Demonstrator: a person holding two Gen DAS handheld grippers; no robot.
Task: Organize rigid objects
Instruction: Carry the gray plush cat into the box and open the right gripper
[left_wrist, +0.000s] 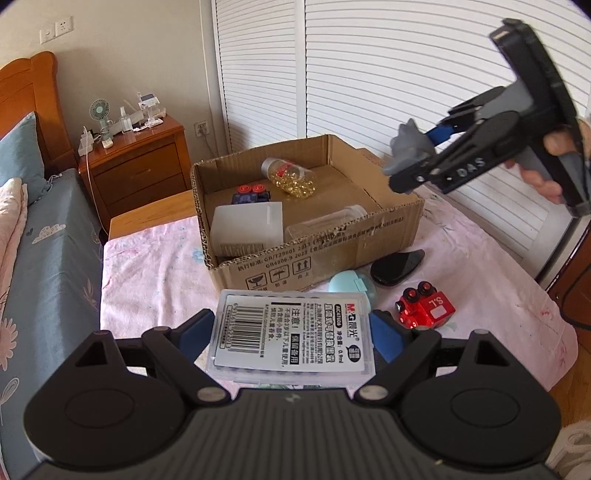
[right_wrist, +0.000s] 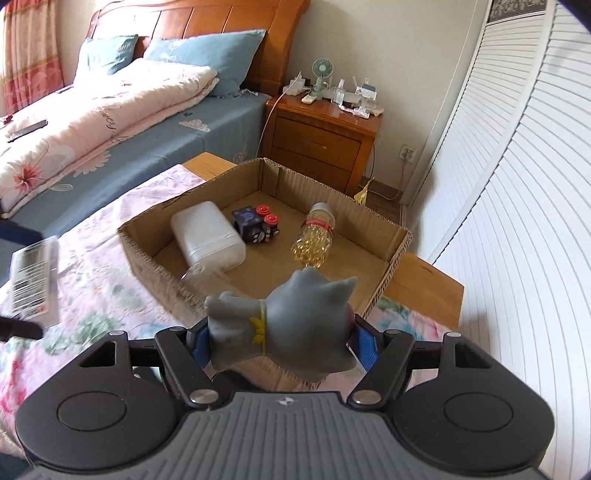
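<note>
My left gripper (left_wrist: 291, 332) is shut on a clear plastic case with a barcode label (left_wrist: 291, 336), held above the pink cloth in front of the cardboard box (left_wrist: 332, 247). My right gripper (right_wrist: 280, 339) is shut on a grey cat figurine (right_wrist: 295, 325), raised near the box's near corner; in the left wrist view that right gripper (left_wrist: 410, 162) hangs above the box's right side with the cat figurine (left_wrist: 406, 147) in it. Inside the cardboard box (right_wrist: 395, 254) lie a white container (right_wrist: 207, 232), a dark toy with red wheels (right_wrist: 258, 221), a clear jar (left_wrist: 325, 221) and a bottle of yellow capsules (right_wrist: 314, 236).
On the pink floral cloth (left_wrist: 155, 266) right of the box lie a red toy car (left_wrist: 424, 306), a black flat object (left_wrist: 397, 266) and a light blue round case (left_wrist: 347, 284). A bed (right_wrist: 110, 122) and a wooden nightstand (right_wrist: 325, 136) stand beyond; white louvred doors (right_wrist: 517, 184) are on the right.
</note>
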